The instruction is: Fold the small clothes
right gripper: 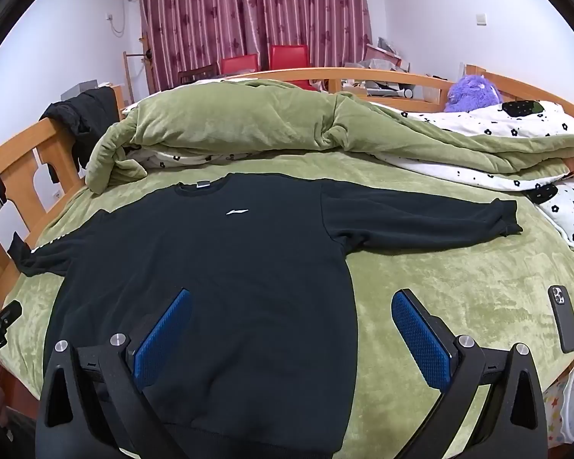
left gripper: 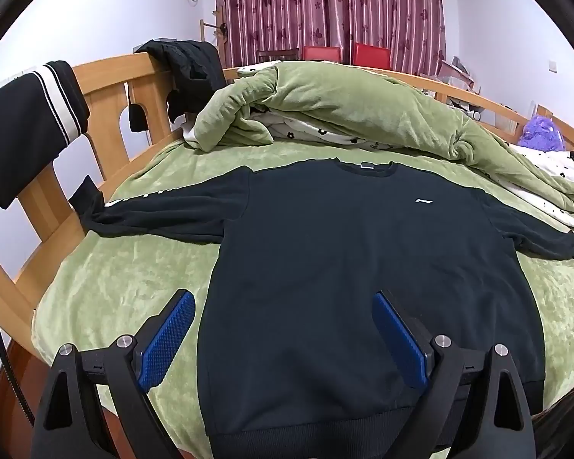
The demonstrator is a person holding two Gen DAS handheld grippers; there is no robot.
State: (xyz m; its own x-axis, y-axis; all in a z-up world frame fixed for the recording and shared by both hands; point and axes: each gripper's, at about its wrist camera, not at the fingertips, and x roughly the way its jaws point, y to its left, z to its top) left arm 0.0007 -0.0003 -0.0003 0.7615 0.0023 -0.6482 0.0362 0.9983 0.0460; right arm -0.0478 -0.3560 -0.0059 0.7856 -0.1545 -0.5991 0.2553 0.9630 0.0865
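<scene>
A black long-sleeved sweatshirt (left gripper: 344,260) lies flat and face up on the green bed cover (left gripper: 126,279), both sleeves spread out sideways, a small white logo on the chest. It also shows in the right wrist view (right gripper: 210,267). My left gripper (left gripper: 283,306) is open and empty, hovering above the sweatshirt's lower left part near the hem. My right gripper (right gripper: 291,306) is open and empty above the sweatshirt's lower right part, its right finger over the bed cover (right gripper: 459,279).
A rolled green quilt (left gripper: 344,107) lies behind the sweatshirt. A phone (right gripper: 563,317) lies on the bed at the right. Dark clothes (left gripper: 30,122) hang on the wooden bed frame (left gripper: 107,91) at the left. A purple plush toy (right gripper: 472,91) sits far right.
</scene>
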